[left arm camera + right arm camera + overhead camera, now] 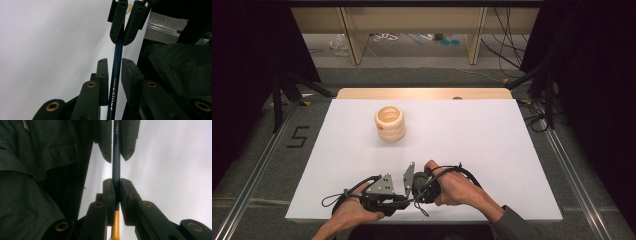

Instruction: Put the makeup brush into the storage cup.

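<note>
A thin dark blue pen [115, 82] with gold lettering runs between my two grippers, which face each other at the table's near edge. My right gripper [116, 181] is shut on the pen [116, 167], just ahead of its yellow end. My left gripper [115, 61] has the pen between its jaws, and a narrow gap still shows beside the left pad. In the high view the left gripper [399, 201] and right gripper [416, 192] meet tip to tip, each in a hand. A cream ribbed cup [390, 123] stands apart at the back left.
The white table sheet [472, 145] lies over a wooden top. The person's dark sleeve [27, 170] and clothing [180, 70] sit close beside the grippers. Black stands and cables flank the table on the floor.
</note>
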Available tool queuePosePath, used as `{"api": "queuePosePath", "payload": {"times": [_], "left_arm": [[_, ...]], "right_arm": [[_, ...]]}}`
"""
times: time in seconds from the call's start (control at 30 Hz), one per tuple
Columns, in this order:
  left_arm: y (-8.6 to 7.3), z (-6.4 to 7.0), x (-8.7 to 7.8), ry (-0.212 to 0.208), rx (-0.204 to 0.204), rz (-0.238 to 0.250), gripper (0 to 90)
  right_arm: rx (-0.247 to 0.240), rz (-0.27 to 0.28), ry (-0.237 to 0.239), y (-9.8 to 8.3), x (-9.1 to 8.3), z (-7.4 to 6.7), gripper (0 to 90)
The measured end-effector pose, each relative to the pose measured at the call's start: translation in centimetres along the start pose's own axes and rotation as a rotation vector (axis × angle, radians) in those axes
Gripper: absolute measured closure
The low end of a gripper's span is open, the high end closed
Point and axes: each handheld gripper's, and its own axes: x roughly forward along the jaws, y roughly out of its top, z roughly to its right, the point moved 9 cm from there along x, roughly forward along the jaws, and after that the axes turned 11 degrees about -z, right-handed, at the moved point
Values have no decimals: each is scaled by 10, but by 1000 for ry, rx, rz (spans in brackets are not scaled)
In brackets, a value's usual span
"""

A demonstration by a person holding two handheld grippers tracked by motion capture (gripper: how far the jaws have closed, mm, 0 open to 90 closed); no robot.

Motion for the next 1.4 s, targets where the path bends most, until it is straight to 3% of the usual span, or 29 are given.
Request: {"api": "queuePosePath", "payload": {"times": [0.1,0.13,0.37,0.7,0.83,0.9,1.07,1.1,1.2,1.23,1.33,1.4], "left_arm": [[-1,-1,0,-2,12,-14,772],[-2,-1,0,-2,14,-15,775],[-1,3,0,-24,15,-7,809],[-2,6,0,-41,47,0,842],[-2,3,-1,-23,43,3,843],[-1,2,-3,-17,38,10,843],[-2,-2,-6,2,22,18,843],[-3,-4,-6,14,30,8,844],[-2,-5,-7,18,3,29,843],[-3,-8,-8,27,13,23,843],[-2,-11,-11,44,-18,41,843],[-1,-13,-11,50,-31,59,843]], "right_arm": [[-18,13,-6,1,0,1,833],[2,0,5,0,0,-1,832],[-10,-4,7,0,0,-3,832],[-48,4,16,0,0,-3,828],[-1,30,16,-1,-3,-2,726],[11,80,-26,1,-7,7,631],[77,141,-55,-3,-16,16,504],[112,155,-57,-4,-19,16,485],[156,223,-80,-4,-27,22,420],[173,243,-95,-3,-30,24,394],[223,296,-126,-4,-39,30,335],[280,343,-161,-4,-43,33,297]]}}
